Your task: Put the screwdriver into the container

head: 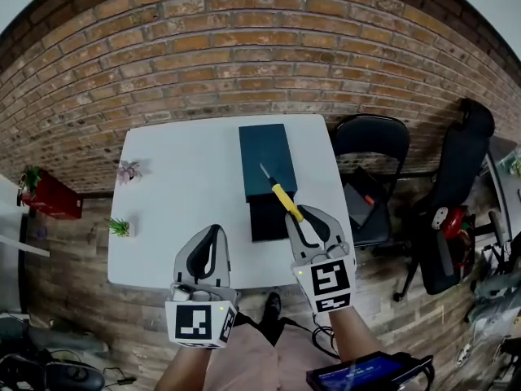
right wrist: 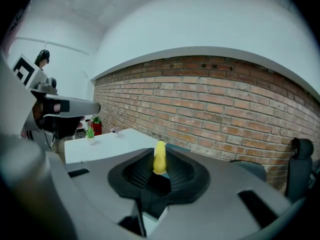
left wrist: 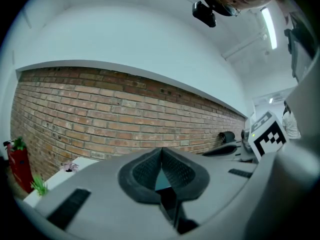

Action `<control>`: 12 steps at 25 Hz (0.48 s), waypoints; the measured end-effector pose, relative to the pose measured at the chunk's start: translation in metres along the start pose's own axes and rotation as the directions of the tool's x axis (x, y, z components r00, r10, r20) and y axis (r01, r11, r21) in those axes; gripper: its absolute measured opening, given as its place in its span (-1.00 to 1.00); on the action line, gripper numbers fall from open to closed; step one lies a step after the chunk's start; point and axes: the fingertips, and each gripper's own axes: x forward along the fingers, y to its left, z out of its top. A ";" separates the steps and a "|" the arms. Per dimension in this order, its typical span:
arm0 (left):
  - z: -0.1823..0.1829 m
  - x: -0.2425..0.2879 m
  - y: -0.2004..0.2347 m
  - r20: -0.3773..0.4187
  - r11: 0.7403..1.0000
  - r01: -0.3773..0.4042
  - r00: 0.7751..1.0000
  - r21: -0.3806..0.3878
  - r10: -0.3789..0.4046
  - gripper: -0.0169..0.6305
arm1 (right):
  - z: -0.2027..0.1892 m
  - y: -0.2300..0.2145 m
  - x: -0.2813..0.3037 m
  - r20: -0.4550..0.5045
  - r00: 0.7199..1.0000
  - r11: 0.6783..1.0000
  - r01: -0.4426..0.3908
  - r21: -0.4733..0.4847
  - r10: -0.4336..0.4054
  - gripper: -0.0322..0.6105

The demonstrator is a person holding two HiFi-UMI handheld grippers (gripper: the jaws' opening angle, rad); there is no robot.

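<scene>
Lower left, our left gripper (head: pixel 213 233) has its jaws pinched together on nothing; lower right, our right gripper (head: pixel 307 218) is clamped on the yellow-handled screwdriver (head: pixel 283 198), whose tip overlaps the teal container (head: pixel 267 149) mid-frame on the white table (head: pixel 179 202); brick wall (head: pixel 244 47) up top.

The table (head: pixel 163 243) is plain white. Toward its far edge lies a dark teal container (head: pixel 267 157), with a black slab (head: pixel 267 218) on the near side of it. The screwdriver (head: pixel 285 200) has a yellow handle and a silvery shaft. The left gripper (head: pixel 213 230) and the right gripper (head: pixel 309 216) are light grey with black textured pads (right wrist: pixel 132 173), each bearing a cube (head: pixel 330 282) of black-and-white squares. By the table's left edge stand a green plant (head: pixel 120 227) and a pale pink one (head: pixel 129 169). The wall (head: pixel 244 47) is red-brown brick with pale joints; the floor (head: pixel 73 300), brown planks.
</scene>
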 end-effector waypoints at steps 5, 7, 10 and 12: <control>-0.018 0.000 -0.022 -0.028 1.000 -0.007 1.000 -0.010 0.007 -0.91 | -0.030 0.000 -0.013 -0.031 0.999 0.999 -0.041 0.007 0.041 -0.67; -0.026 -0.001 -0.029 -0.039 1.000 -0.010 0.999 -0.015 0.009 -0.91 | -0.043 0.003 -0.016 -0.050 0.997 0.998 -0.057 0.009 0.057 -0.67; -0.036 -0.002 -0.033 -0.054 1.000 -0.015 0.998 -0.022 0.014 -0.91 | -0.065 0.005 -0.016 -0.087 0.993 0.997 -0.074 0.021 0.076 -0.67; -0.045 -0.002 -0.032 -0.071 0.999 -0.021 0.997 -0.028 0.019 -0.91 | -0.081 0.008 -0.013 -0.115 0.989 0.996 -0.084 0.032 0.087 -0.67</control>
